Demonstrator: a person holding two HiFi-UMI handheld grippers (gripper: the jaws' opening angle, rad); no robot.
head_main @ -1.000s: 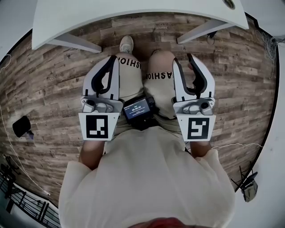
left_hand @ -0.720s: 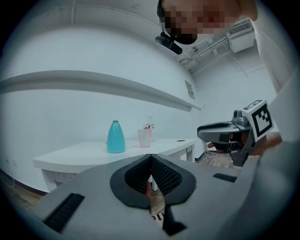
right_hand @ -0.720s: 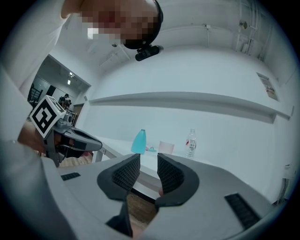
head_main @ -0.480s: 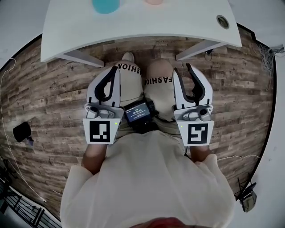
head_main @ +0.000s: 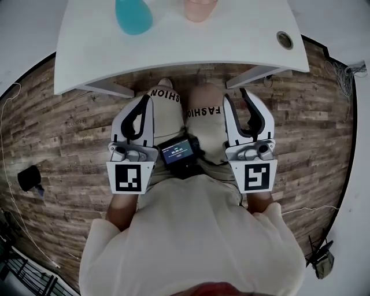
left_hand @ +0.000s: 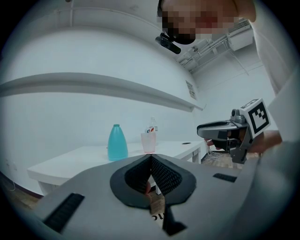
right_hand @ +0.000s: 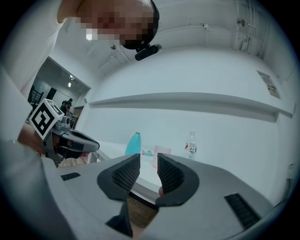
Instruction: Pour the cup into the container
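Smooth, matt white table; brown wood-plank floor with rough grain. The teal plastic bottle has a slight sheen, and the pink plastic cup looks translucent. Matt grey plastic fingers carry ribbed black pads.

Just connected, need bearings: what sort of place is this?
Probably a plain office or test room: white table on wood-plank floor, blank white wall, just a teal bottle and pink cup set out.

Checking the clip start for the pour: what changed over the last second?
The table has slid further into the head view, bringing the teal bottle and pink cup into sight at the top. Unchanged: left tongs and right tongs shut, empty, above the knees.
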